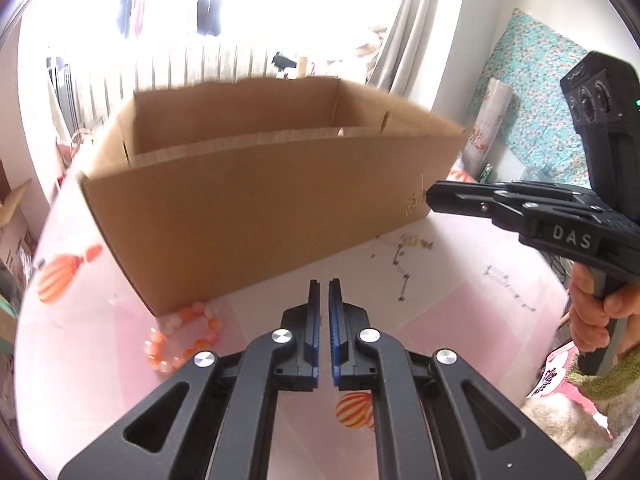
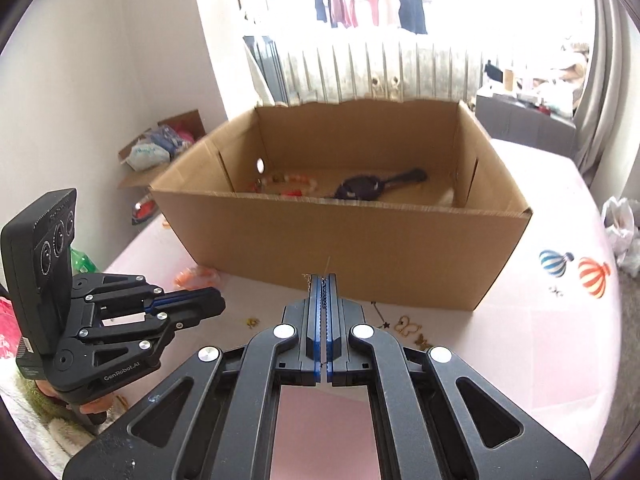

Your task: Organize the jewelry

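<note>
An open cardboard box (image 2: 340, 236) stands on the pink sheet and holds a bead string (image 2: 292, 180) and a dark hand mirror (image 2: 376, 184). My right gripper (image 2: 325, 280) is shut on a thin gold chain (image 1: 416, 200), held in the air before the box's front wall; it also shows in the left wrist view (image 1: 430, 196). My left gripper (image 1: 324, 284) is shut and empty, low over the sheet; it also shows in the right wrist view (image 2: 220, 300). An orange and white bead bracelet (image 1: 184, 336) lies beside the box corner. Small gold pieces (image 2: 412, 328) lie on the sheet.
A thin chain and small loose pieces (image 1: 404, 264) lie on the sheet right of the box. Clear bar pieces (image 1: 504, 284) lie further right. A wall (image 2: 100, 60) and an open carton of bags (image 2: 160, 148) are at the left. A plastic bag (image 2: 620, 224) sits at the right.
</note>
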Motion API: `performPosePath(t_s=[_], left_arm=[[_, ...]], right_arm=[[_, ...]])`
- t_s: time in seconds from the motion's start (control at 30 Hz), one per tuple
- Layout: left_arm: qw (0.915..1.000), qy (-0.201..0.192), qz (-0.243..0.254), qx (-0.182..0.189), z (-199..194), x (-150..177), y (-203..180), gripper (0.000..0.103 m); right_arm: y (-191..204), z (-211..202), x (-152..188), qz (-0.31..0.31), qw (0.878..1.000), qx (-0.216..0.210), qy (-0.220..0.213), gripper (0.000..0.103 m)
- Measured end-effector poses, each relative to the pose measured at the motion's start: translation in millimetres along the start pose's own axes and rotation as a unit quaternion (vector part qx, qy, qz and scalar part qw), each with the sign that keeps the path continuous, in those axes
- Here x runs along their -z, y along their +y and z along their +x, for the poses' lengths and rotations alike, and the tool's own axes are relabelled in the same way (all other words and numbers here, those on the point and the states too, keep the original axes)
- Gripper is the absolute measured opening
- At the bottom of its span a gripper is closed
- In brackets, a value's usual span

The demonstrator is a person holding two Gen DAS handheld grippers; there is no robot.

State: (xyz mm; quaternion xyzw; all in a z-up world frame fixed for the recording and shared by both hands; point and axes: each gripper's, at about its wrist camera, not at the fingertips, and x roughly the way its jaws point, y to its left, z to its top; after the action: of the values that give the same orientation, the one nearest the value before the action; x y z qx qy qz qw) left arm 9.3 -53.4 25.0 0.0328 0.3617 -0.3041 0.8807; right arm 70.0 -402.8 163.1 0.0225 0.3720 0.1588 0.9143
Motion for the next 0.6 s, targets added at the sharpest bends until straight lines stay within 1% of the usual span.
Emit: performPosePath(t_s=[0.07, 0.13, 0.2, 0.27, 0.3, 0.37, 0.43, 0.47, 0.53, 0.6], left_arm=[[0.9998, -0.018, 0.004, 0.009, -16, -5, -2, 0.004], [0.9990, -0.040, 0.015, 0.014, -34, -13, -6, 0.004], [0.9976, -0.059, 0.034, 0.013, -49, -20, -12, 0.004], [0.9970, -0.061, 0.048, 0.003, -51, -24, -16, 0.004], [0.9972, -0.054, 0.052, 0.001, -48, -25, -19, 0.004], [0.9985, -0.027, 0.047, -0.004, -36, -25, -21, 0.004], [0.9994, 0.002, 0.034, 0.008, -23, -19, -20, 0.006], [0.9993, 0.021, 0.029, 0.012, -13, -17, -19, 0.008], [0.9981, 0.054, 0.028, -0.006, 7, -11, -18, 0.022], [0.9963, 0.076, 0.034, -0.021, 24, -7, -19, 0.023]], right_arm=[[10, -9, -3, -0.003, 1.000, -0.001, -0.018, 0.000], [10, -21, -10, -0.004, 0.999, -0.008, -0.041, 0.000], [9, -33, -15, -0.005, 0.998, -0.012, -0.062, 0.000], [8, -37, -19, -0.006, 0.997, -0.014, -0.077, 0.000], [8, -39, -20, -0.005, 0.996, -0.016, -0.082, 0.000], [7, -37, -23, 0.001, 0.996, -0.022, -0.083, 0.000], [4, -36, -21, 0.012, 0.997, -0.031, -0.076, 0.000], [4, -35, -18, 0.016, 0.997, -0.032, -0.071, 0.000], [2, -31, -11, 0.025, 0.997, -0.034, -0.058, 0.000], [-2, -30, -4, 0.036, 0.997, -0.037, -0.049, 0.000]])
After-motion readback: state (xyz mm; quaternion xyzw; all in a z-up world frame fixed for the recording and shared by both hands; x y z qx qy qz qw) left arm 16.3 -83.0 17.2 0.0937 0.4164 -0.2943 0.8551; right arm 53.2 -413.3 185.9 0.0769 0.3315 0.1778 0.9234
